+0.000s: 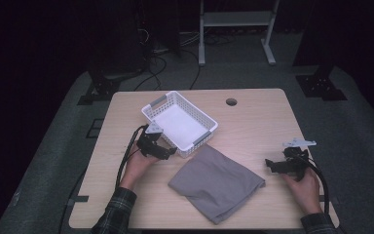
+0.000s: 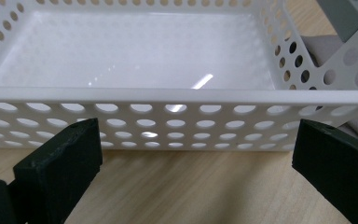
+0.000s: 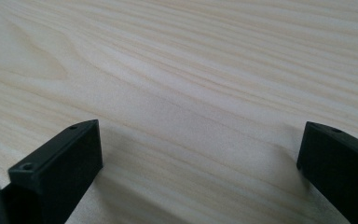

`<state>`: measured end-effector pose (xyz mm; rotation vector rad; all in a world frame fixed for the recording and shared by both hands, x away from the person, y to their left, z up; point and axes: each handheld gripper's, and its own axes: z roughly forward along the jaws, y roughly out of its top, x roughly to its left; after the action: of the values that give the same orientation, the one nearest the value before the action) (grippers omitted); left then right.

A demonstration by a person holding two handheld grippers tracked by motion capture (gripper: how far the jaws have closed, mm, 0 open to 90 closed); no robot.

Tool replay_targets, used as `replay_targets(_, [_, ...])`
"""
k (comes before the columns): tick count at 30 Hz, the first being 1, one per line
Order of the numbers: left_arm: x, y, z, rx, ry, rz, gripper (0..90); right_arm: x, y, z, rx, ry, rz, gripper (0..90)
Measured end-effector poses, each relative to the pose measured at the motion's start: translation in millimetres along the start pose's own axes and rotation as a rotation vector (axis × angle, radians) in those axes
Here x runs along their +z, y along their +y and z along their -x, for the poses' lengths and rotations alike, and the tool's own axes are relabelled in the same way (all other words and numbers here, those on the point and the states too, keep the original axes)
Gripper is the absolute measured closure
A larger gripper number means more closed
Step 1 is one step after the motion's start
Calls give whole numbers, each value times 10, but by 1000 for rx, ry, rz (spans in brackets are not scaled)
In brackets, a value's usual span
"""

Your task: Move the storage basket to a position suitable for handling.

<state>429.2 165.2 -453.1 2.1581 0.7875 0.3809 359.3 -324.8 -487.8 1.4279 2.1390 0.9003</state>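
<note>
Your left gripper point(image 1: 171, 152) hangs wide open just before the white basket's point(image 1: 202, 137) near wall, the grey cloth point(image 1: 216, 183) apparently touching the basket's right corner, your right gripper point(image 1: 270, 165) agape beyond the cloth.

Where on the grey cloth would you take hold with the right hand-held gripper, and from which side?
Grip the grey cloth at its right corner, coming in from the right, probably with the right hand-held gripper. That corner points toward the gripper, lies apart from the white basket, and its folded edge looks thick enough for the open jaws to pinch.
</note>
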Motion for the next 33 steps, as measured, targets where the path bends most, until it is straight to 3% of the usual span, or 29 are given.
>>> replay_targets(5, [69, 71, 2, 2, -8, 17, 8, 1, 1, 1, -2, -1, 1, 0])
replay_targets(8, [110, 121, -1, 3, -14, 0, 7, 0, 1, 0, 0, -1, 0, 0])
replay_targets(22, [312, 302, 17, 12, -33, 10, 7, 2, 2, -1, 1, -1, 0, 0])
replay_targets(33, [91, 179, 26, 1, -30, 6, 7, 8, 7, -2, -3, 2, 2, 0])
